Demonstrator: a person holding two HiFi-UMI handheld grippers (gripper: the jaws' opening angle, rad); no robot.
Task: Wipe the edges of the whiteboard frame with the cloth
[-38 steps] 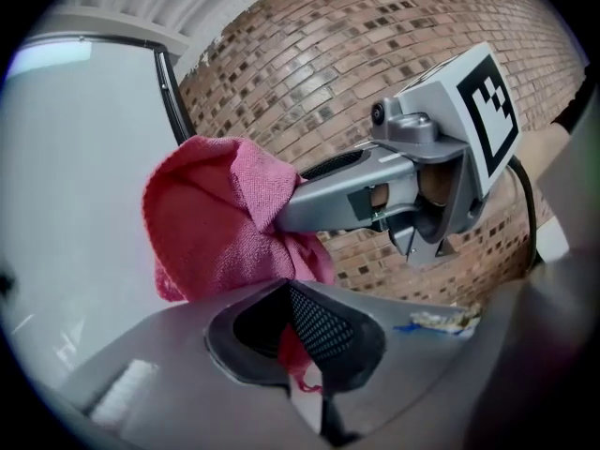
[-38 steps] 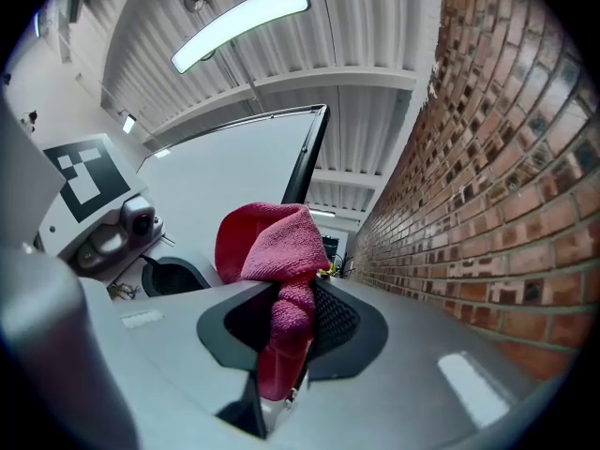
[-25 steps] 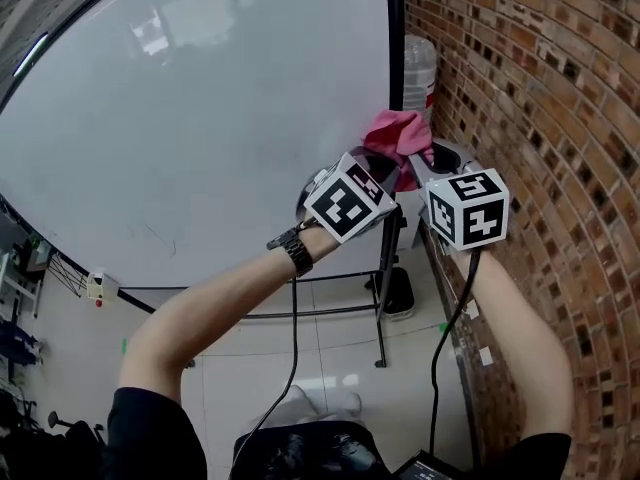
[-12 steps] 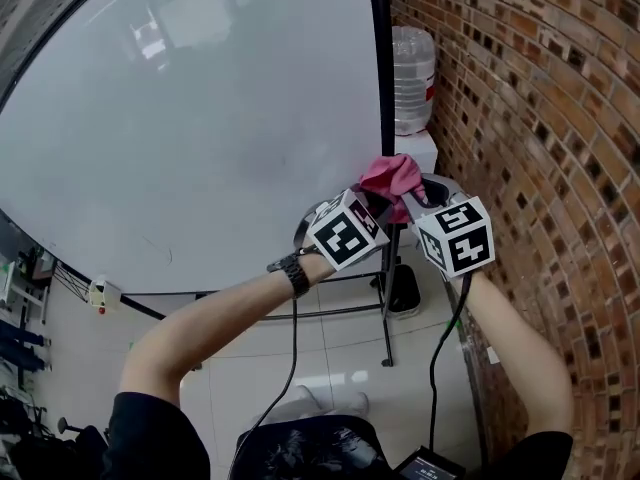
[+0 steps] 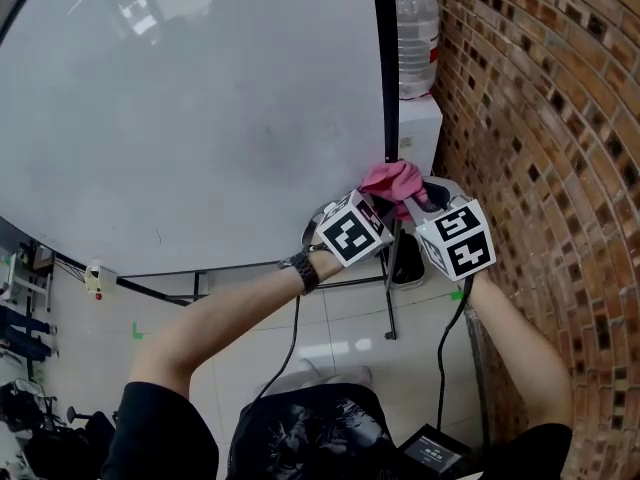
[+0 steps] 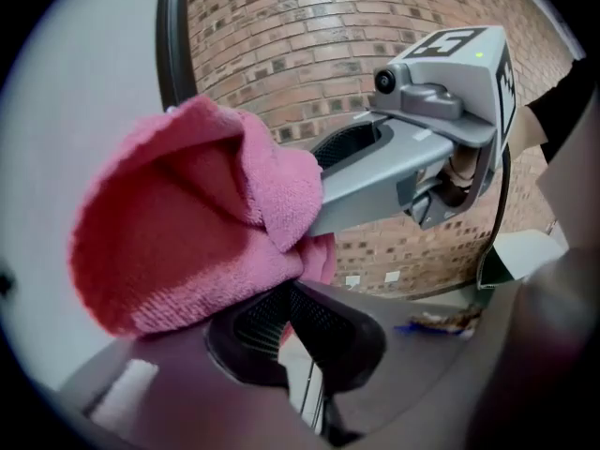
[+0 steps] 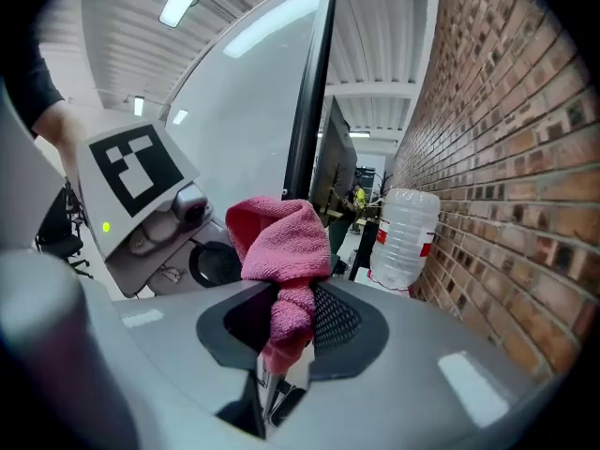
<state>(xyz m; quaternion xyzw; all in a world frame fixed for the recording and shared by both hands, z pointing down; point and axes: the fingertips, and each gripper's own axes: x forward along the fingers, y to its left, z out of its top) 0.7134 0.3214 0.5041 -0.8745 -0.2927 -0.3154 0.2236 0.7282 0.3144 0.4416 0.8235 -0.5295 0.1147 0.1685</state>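
1. Part of the black frame (image 5: 387, 78) on the whiteboard's (image 5: 200, 98) right edge is covered by the pink cloth (image 5: 395, 179). The contact betw. cloth and frame can't be made out.
2. The board's top and left are cut off in the head view. So is the water bottle's (image 5: 415, 38) top.
3. R gripper (image 7: 281, 319): jaws are closed on a hanging fold of the cloth, and the rest is bunched above them.
4. L gripper (image 6: 286, 331): jaws are narrow, and a pink sliver is seen pinched betw. the pads. The bulk of the cloth is piled on top, blocking most of that view.
5. Both grippers are set tip to tip at the cloth, near the frame's lower end.
6. Nearby: the brick wall (image 5: 540, 118) is close on the right. The bottle is stood on a white cabinet (image 5: 420, 128) betw. board and wall. The stand legs (image 5: 388, 278) are seen below.
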